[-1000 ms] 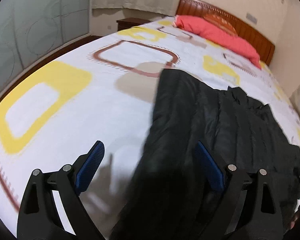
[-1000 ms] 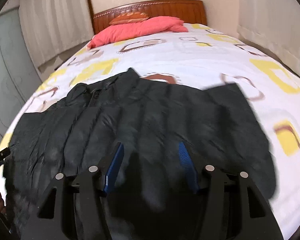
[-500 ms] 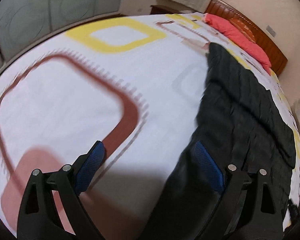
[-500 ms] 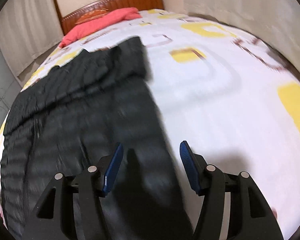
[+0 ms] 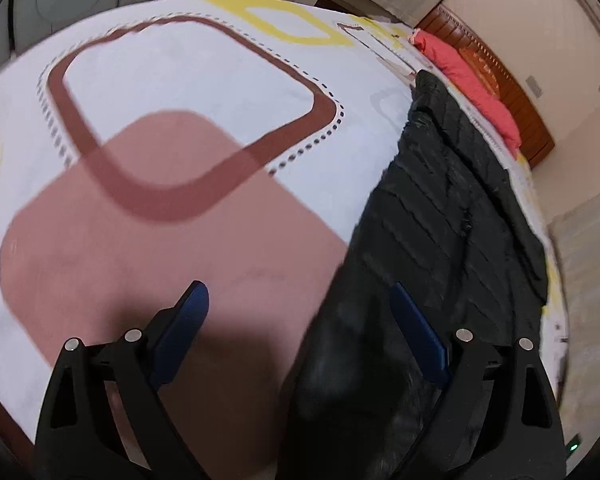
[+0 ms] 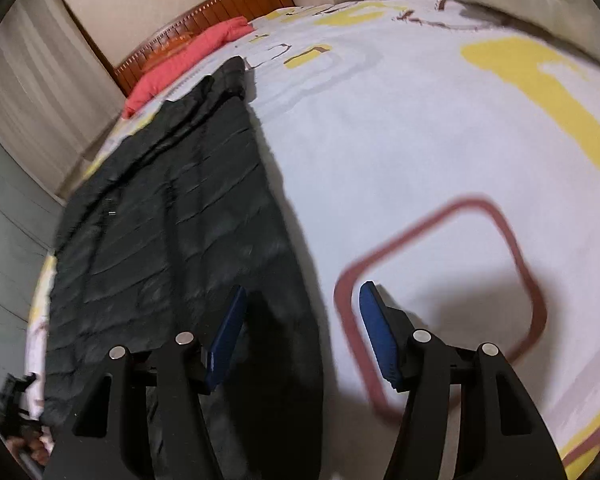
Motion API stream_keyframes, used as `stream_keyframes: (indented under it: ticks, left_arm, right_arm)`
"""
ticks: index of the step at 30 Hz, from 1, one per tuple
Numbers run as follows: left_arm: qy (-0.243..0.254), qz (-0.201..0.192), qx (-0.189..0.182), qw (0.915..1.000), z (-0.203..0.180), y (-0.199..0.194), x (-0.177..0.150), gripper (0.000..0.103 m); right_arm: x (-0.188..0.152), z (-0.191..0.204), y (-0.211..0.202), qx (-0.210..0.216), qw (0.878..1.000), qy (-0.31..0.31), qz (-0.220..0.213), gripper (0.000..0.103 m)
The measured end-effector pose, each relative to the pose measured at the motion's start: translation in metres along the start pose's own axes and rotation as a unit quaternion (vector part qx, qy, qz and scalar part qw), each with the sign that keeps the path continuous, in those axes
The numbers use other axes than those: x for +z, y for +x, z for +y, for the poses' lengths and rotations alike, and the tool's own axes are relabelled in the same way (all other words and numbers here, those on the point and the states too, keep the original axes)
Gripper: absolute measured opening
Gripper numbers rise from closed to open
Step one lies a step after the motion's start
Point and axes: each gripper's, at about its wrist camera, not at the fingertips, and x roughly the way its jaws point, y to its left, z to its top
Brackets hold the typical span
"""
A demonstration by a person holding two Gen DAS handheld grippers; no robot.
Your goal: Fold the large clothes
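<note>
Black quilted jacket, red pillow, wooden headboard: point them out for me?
Black quilted jacket (image 6: 172,240), right wrist view, middle of its quilted panel.
Red pillow (image 5: 476,88), left wrist view, its middle.
Wooden headboard (image 6: 228,4), right wrist view, upper slats.

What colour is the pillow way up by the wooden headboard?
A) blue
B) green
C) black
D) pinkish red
D: the pillow lying against the wooden headboard is pinkish red, while the black thing lower on the bed is the jacket.
</note>
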Motion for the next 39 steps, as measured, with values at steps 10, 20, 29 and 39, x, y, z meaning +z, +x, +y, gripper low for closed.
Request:
stream_keyframes:
  ticks: [10,20,29,39]
  left_arm:
    - [-0.088,0.009,-0.099,0.9912,0.022,-0.023,-0.035,0.09]
    - [-0.106,0.024,-0.148,0.983,0.002,-0.002,-0.045,0.081]
    - [-0.084,0.02,-0.144,0.9859,-0.004,0.002,-0.045,0.041]
    - [-0.097,-0.003,-0.197,0.9756,0.003,-0.017,-0.03,0.014]
  right_arm:
    - [-0.053,-0.006,-0.02,0.136,0.988,0.066,0.022,0.059]
    - [-0.047,-0.002,-0.008,0.193,0.975,0.108,0.012,0.058]
    - [-0.034,0.0,0.011,0.194,0.975,0.104,0.035,0.028]
    - [-0.027,0.013,-0.017,0.217,0.973,0.071,-0.007,0.016]
